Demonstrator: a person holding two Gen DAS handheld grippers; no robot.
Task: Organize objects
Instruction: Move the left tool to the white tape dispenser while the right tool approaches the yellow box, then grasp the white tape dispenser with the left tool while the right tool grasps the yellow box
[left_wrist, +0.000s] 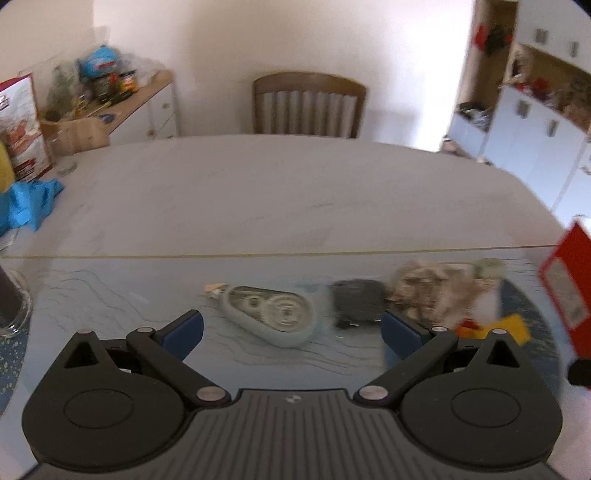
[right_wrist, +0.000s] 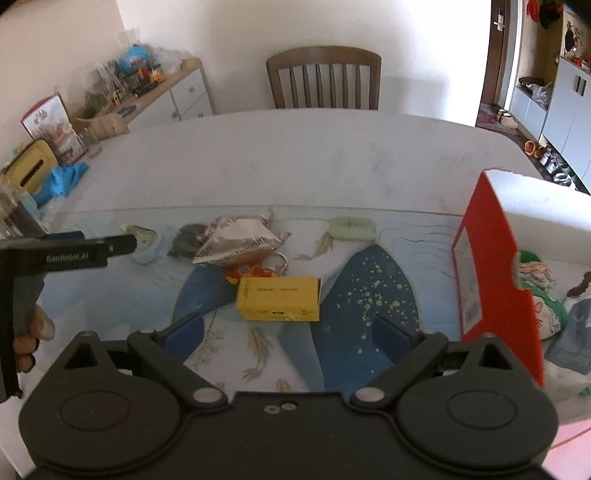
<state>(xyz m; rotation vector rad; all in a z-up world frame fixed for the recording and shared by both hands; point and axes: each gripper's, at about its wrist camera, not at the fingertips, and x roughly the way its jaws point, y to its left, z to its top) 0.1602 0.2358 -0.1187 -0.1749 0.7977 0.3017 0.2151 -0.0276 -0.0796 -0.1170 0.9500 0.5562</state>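
Observation:
Small objects lie on a blue-and-white mat (right_wrist: 369, 295). In the left wrist view a grey-green correction-tape dispenser (left_wrist: 271, 314) lies just ahead of my open, empty left gripper (left_wrist: 291, 332), with a dark pouch (left_wrist: 356, 301) and a crumpled foil packet (left_wrist: 428, 286) to its right. In the right wrist view a yellow box (right_wrist: 279, 299) lies just ahead of my open, empty right gripper (right_wrist: 288, 338). Behind it are the foil packet (right_wrist: 236, 240), an orange toy (right_wrist: 251, 273), a key ring (right_wrist: 279, 262) and a pale green case (right_wrist: 352, 227). The left gripper also shows in the right wrist view (right_wrist: 122, 243).
An open red-and-white box (right_wrist: 491, 280) stands at the right with soft toys (right_wrist: 543, 295) in it. A blue cloth (right_wrist: 64, 177), a yellow container (right_wrist: 31, 170) and a glass jar (left_wrist: 11, 306) are at the left. A chair (right_wrist: 323, 77) stands behind the table (right_wrist: 295, 158).

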